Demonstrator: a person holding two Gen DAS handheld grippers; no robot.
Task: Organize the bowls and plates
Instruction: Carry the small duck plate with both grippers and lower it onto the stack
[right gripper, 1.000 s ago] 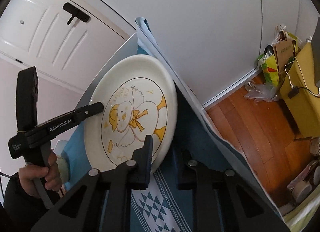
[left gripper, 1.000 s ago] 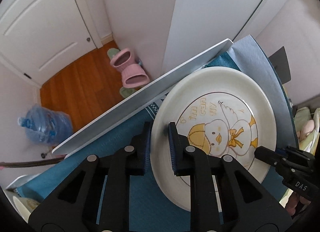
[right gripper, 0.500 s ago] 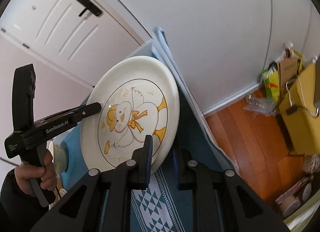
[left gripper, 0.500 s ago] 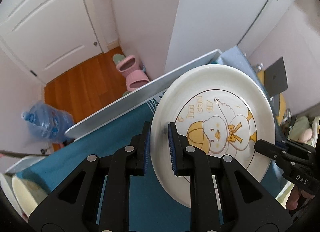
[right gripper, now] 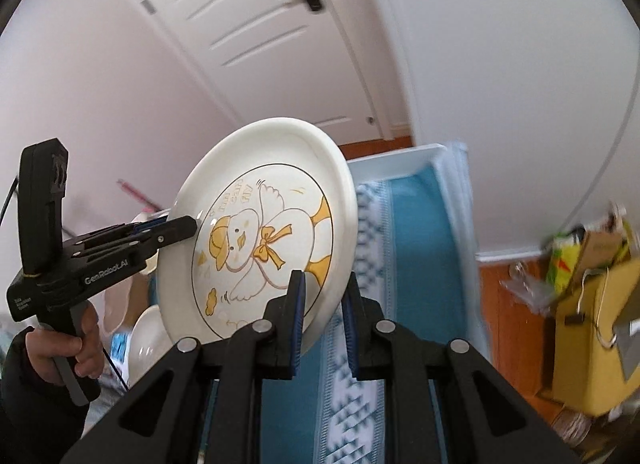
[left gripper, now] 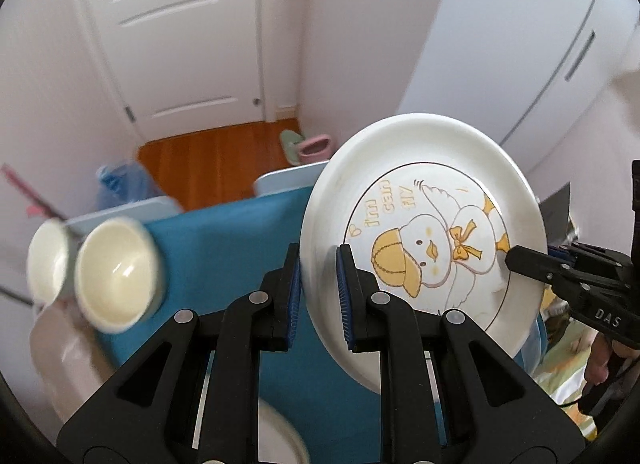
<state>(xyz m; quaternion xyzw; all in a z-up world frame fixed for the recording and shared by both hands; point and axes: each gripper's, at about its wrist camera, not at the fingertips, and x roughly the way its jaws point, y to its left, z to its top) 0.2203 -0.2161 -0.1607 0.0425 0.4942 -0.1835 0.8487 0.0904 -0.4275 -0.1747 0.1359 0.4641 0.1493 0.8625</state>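
- Plate [left gripper: 424, 248]: rigid, glazed, prob. slippery and breakable; lifted clear of worktop [left gripper: 224, 248], tilted.
- Rim clamped by left gripper [left gripper: 318, 292] and right gripper [right gripper: 323, 318] at opposite edges.

Both grippers are clamped down on opposite edges of the plate [left gripper: 424, 248]. The left gripper [left gripper: 318, 288] has one blue pad on the face and one behind the rim, angled steeply down. The right gripper [right gripper: 323, 320] does the same on its side. A hand [right gripper: 66, 348] in a dark sleeve grips the left handle.
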